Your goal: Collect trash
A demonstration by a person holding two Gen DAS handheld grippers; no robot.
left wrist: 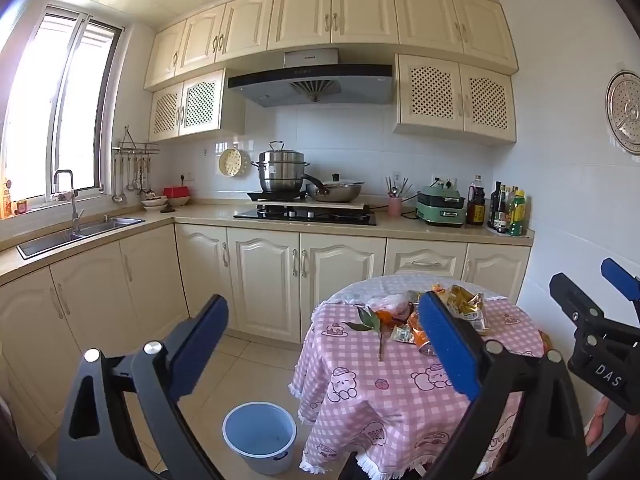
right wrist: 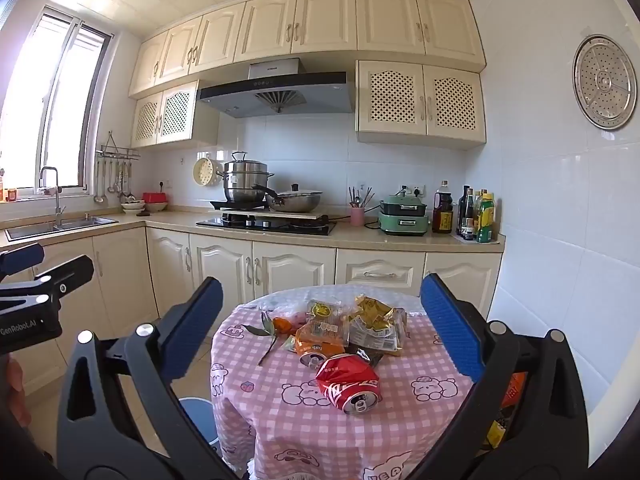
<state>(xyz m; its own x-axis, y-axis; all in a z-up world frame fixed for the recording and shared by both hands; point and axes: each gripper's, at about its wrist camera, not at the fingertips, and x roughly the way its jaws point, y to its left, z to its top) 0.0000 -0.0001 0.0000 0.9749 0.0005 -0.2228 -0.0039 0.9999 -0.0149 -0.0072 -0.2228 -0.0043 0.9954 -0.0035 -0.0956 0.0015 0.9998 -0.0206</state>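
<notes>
Table (right wrist: 420, 412), crushed can (right wrist: 347, 380) between right claw (right wrist: 322, 318)

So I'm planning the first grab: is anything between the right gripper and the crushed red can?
Nothing visible. The crushed red can lies nearest on the table, ahead of the open right gripper; the wrappers sit behind it.

A crushed red aluminium drink can (right wrist: 347, 382) lies on its side nearest the table edge. Behind it lie an orange can (right wrist: 316, 350), crumpled gold-and-clear plastic wrappers (right wrist: 376, 322), and a leafy tangerine (right wrist: 282, 325). The pale blue round plastic bin (left wrist: 259, 436) stands upright on the floor beside the table.
</notes>
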